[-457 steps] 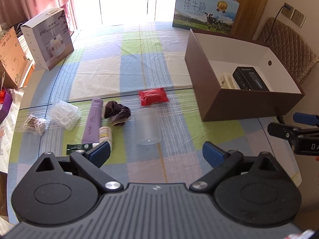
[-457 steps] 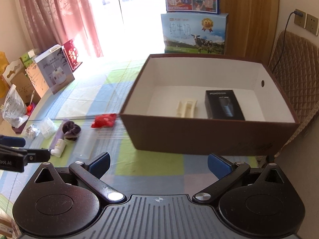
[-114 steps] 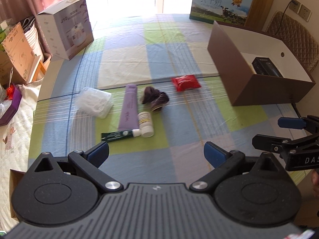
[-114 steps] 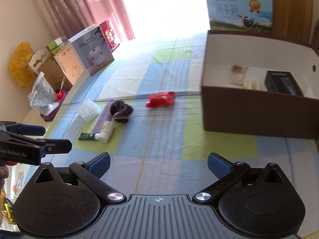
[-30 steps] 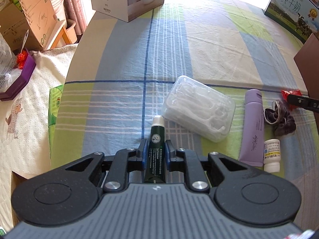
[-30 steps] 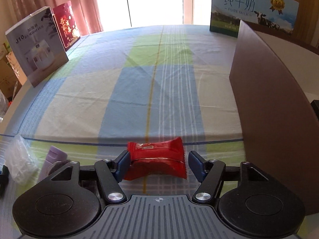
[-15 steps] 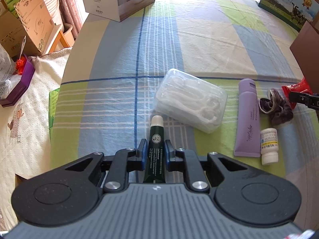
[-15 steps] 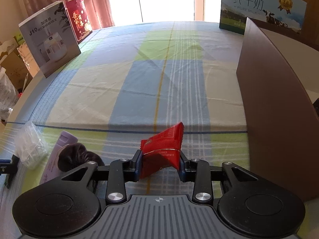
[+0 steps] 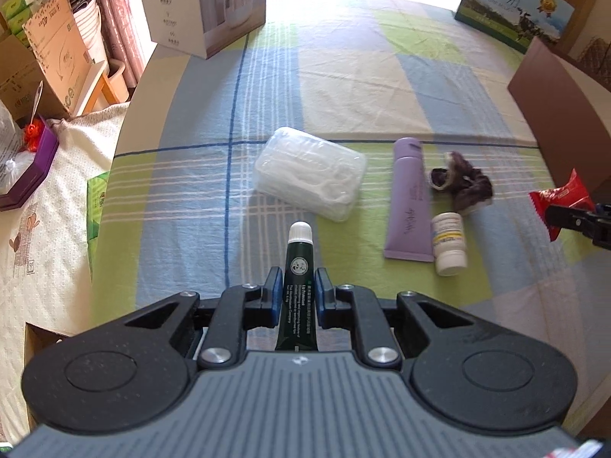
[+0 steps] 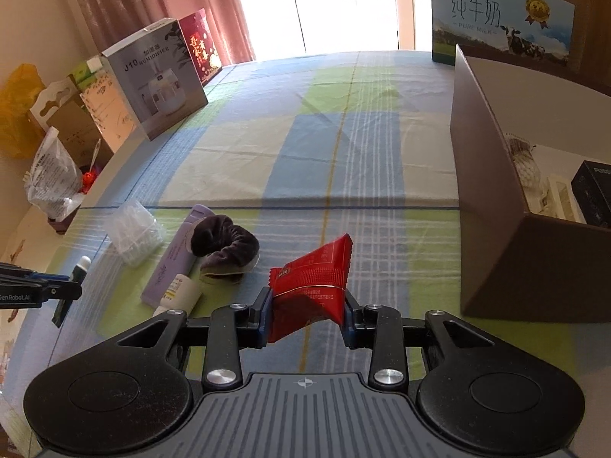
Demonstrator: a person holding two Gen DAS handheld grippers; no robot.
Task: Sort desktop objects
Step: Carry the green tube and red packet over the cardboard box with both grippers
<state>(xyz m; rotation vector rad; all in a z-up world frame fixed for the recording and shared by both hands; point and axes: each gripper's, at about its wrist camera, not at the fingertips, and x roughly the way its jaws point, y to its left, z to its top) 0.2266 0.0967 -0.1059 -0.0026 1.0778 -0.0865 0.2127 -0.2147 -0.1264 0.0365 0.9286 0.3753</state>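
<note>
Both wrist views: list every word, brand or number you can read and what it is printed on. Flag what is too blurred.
"J10 HUMIDIFIER": grey humidifier box.
"纯牛奶" and "PURE MILK": blue milk carton.
"GenRobot.AI": left gripper, seen from the right wrist.
Dark green tube in the left gripper: small print, unreadable.
Red snack packet in the right gripper: print too small.
Small white bottle, purple tube, black box: lettering blurred.

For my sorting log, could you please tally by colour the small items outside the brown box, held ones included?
Purple: 2 (lavender tube, dark scrunchie)
Clear: 1 (floss pick case)
White: 1 (pill bottle)
Green: 1 (dark green tube, left gripper)
Red: 1 (snack packet, right gripper)
Total: 6
</note>
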